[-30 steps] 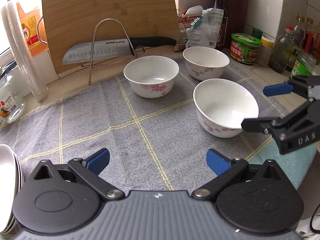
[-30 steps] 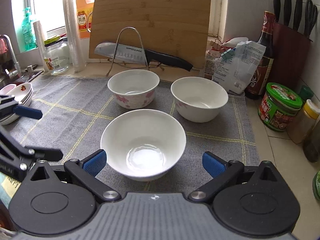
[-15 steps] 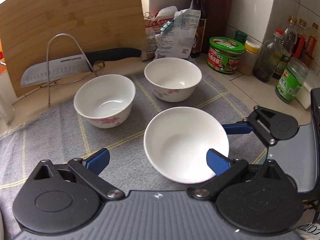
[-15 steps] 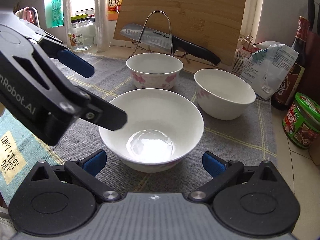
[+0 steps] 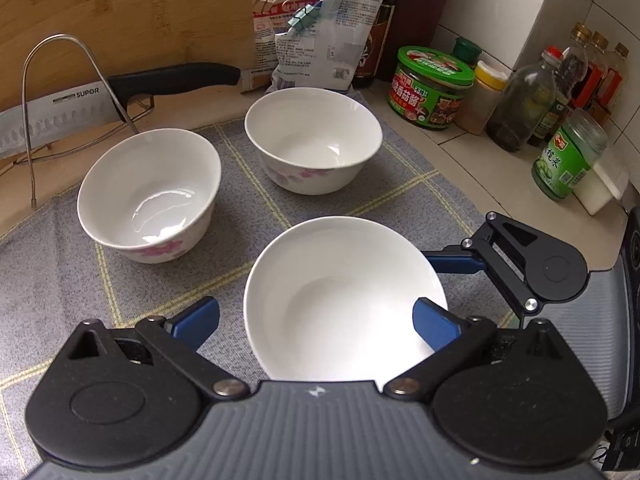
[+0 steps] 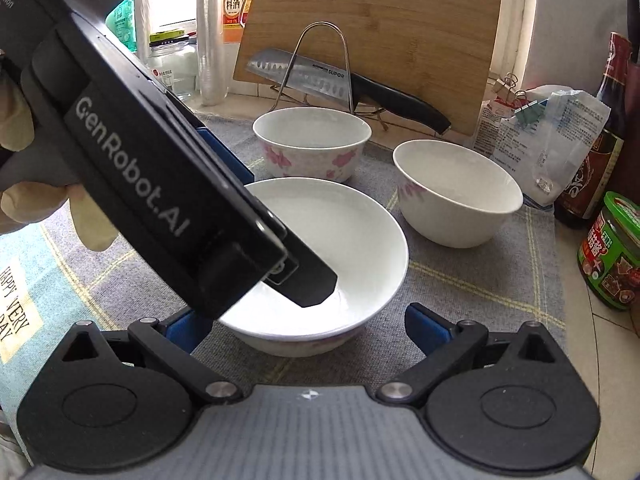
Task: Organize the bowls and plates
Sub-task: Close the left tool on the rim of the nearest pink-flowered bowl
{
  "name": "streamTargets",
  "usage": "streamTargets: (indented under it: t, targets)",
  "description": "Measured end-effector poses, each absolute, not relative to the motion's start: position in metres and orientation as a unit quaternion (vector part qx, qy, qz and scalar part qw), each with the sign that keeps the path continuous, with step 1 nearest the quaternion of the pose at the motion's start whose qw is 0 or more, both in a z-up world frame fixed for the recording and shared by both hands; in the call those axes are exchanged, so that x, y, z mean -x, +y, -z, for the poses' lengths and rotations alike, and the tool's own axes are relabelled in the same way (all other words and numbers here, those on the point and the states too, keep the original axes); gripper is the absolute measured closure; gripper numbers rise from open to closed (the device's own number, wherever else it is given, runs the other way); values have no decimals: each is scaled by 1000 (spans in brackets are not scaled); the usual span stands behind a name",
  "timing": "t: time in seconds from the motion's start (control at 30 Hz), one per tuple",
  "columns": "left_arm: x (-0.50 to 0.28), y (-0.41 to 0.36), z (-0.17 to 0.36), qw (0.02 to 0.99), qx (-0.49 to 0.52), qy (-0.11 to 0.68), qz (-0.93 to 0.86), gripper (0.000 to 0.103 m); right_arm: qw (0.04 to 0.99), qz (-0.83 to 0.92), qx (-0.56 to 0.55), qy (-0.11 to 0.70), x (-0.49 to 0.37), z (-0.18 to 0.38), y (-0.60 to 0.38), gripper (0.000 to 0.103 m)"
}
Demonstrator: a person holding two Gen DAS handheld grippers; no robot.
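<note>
The left gripper (image 5: 316,318) is blocking the nearest bowl (image 6: 344,240) at lower centre, fingers apart. The right gripper (image 6: 304,326) is flanking it, fingers also apart.

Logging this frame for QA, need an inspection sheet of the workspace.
Surface: grey checked cloth on the counter.
Job's things: three white bowls; near bowl, left bowl, far bowl, all upright, apart.
Clutter: knife on wire rack, cutting board, green-lidded jar, bottles, bags.
Grippers: left tongs open, one finger inside near bowl; right tongs open around it.
Cables: nothing seen.
Surroundings: tiled wall, window.
</note>
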State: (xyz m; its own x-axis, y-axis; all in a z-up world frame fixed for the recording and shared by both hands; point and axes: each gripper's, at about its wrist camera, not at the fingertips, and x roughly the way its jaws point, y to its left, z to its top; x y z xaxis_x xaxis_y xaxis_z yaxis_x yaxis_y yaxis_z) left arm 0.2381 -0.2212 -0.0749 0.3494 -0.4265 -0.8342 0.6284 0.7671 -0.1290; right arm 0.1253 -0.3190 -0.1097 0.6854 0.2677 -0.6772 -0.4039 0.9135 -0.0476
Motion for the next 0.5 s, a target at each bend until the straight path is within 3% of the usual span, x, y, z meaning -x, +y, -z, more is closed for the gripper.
streamTargets:
  t: [0.23, 0.37, 0.5]
  targets:
    - [-250, -220, 73, 800, -104, 482, 343, 4, 915, -191, 105, 341, -124, 106, -316, 1]
    - [-254, -220, 74, 790, -99, 492, 353, 15, 914, -192, 111, 340, -123, 105, -314, 3]
    - [-256, -221, 75, 785, -100, 496, 358, 19, 913, -194, 108, 342, -122, 103, -314, 8]
